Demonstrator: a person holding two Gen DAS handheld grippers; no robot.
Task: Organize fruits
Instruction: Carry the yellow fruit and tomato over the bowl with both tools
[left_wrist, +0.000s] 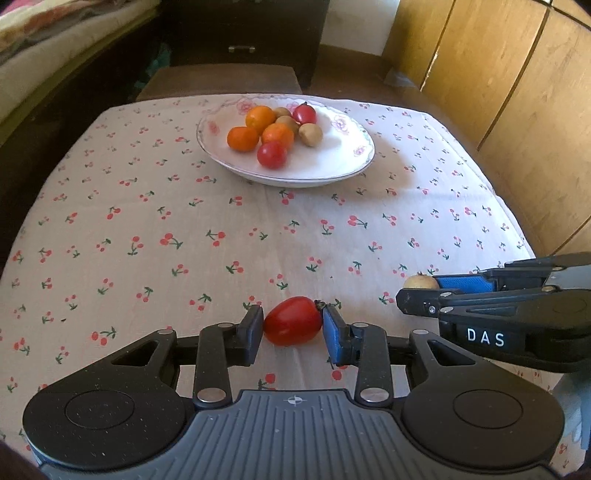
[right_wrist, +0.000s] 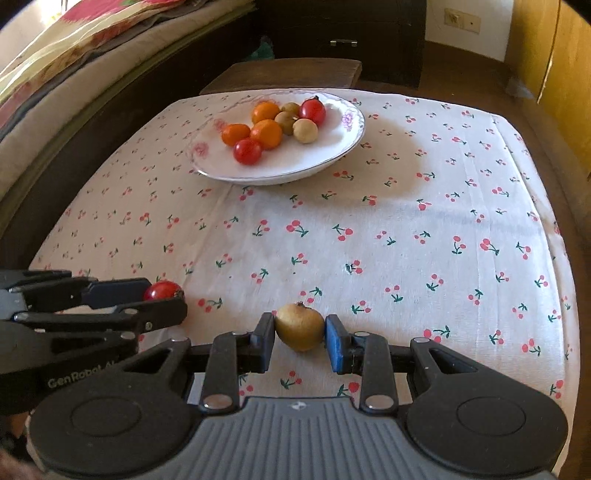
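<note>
My left gripper (left_wrist: 293, 326) is shut on a red tomato (left_wrist: 291, 320) at the near edge of the table; it also shows in the right wrist view (right_wrist: 162, 290). My right gripper (right_wrist: 300, 332) is shut on a small brown fruit (right_wrist: 300, 325), which peeks out in the left wrist view (left_wrist: 419, 282). A white floral plate (left_wrist: 332, 162) at the far side holds several fruits: orange ones (left_wrist: 242, 138), red tomatoes (left_wrist: 272, 154) and brown ones (left_wrist: 310, 134). The plate also shows in the right wrist view (right_wrist: 314, 162).
The table wears a cherry-print cloth (left_wrist: 184, 221). A dark wooden stool (left_wrist: 221, 79) stands beyond the far edge. A bed (right_wrist: 74, 62) lies left, wooden panels (left_wrist: 517, 74) right, and a dark cabinet (right_wrist: 343, 33) stands behind.
</note>
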